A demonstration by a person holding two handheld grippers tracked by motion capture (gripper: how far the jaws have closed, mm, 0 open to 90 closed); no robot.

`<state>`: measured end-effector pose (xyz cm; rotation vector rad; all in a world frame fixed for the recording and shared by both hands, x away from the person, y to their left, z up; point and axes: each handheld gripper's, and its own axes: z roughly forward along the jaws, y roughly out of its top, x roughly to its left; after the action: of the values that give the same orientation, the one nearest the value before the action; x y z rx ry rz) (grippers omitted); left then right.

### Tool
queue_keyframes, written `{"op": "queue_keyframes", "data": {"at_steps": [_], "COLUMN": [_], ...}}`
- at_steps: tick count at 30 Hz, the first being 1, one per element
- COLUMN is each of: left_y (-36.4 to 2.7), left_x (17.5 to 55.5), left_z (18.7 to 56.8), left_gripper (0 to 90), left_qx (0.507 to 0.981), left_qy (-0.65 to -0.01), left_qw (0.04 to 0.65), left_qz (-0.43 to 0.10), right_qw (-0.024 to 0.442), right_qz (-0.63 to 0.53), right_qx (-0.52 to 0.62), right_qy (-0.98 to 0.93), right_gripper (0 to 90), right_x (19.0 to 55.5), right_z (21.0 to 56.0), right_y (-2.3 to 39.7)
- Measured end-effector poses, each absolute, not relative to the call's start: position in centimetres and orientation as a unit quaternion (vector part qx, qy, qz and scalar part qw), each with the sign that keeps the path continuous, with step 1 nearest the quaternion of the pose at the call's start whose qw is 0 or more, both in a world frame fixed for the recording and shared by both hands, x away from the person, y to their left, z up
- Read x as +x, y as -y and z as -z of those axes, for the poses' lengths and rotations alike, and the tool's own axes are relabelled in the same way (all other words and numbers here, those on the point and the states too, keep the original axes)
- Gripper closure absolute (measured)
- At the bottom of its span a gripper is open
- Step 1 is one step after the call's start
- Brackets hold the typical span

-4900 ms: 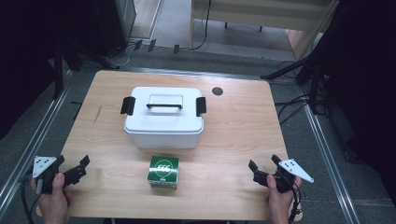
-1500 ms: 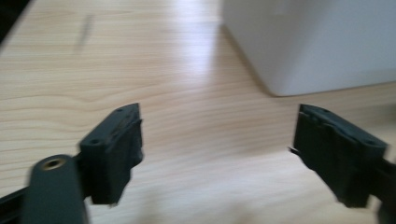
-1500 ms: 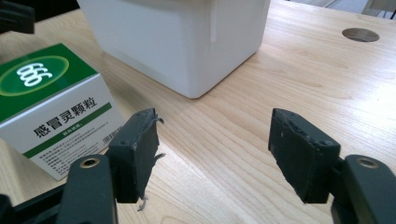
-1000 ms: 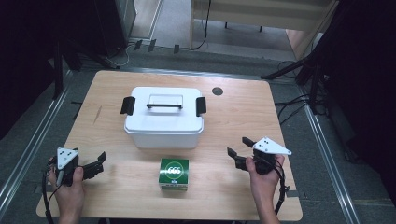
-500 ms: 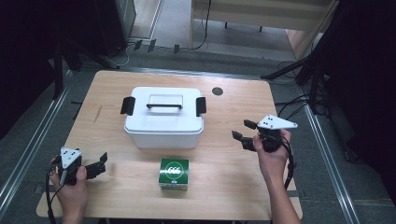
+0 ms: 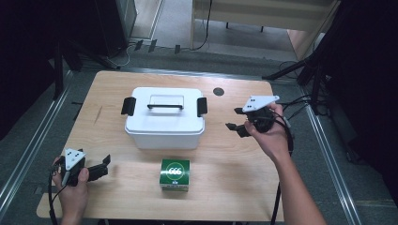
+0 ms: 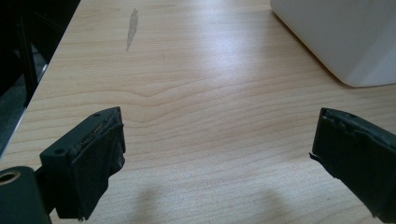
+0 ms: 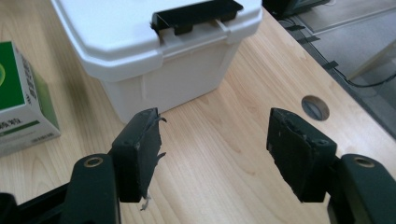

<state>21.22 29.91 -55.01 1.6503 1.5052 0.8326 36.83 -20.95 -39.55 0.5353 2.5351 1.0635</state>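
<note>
Both sets of fingers are spread and empty: my left gripper (image 6: 104, 166) near-left over pale wood table (image 6: 234, 183), green box (image 6: 174, 174) near-centre. Farther, my right gripper (image 6: 236, 119) faces the white bin (image 6: 164, 126); grey floor (image 6: 173, 28) beyond.

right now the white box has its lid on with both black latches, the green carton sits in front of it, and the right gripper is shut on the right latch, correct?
Not quite. The right gripper is open and holds nothing: in the right gripper view its jaws stand wide apart, short of the right latch. The rest holds in the high view: the white box has its lid on with both latches, and the green carton sits in front of it.
</note>
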Motion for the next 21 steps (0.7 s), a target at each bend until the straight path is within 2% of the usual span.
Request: {"op": "queue_keyframes", "data": {"at_steps": [11, 21], "left_y": [-30.0, -29.8], "left_x": [21.2, 21.3], "left_z": [55.0, 55.0], "left_gripper": [2.9, 2.9], "left_qx": [0.643, 0.648], "left_qy": [-0.587, -0.584], "left_qw": [0.373, 0.367], "left_qz": [-0.322, -0.323], "right_qw": [0.16, 0.14], "right_qz": [-0.282, -0.256], "right_qx": [0.102, 0.057], "right_qy": [-0.941, -0.955], "right_gripper": [34.0, 34.0], "right_x": [39.4, 41.0], "right_z": [36.3, 34.5], "right_y": [16.4, 12.3]}}
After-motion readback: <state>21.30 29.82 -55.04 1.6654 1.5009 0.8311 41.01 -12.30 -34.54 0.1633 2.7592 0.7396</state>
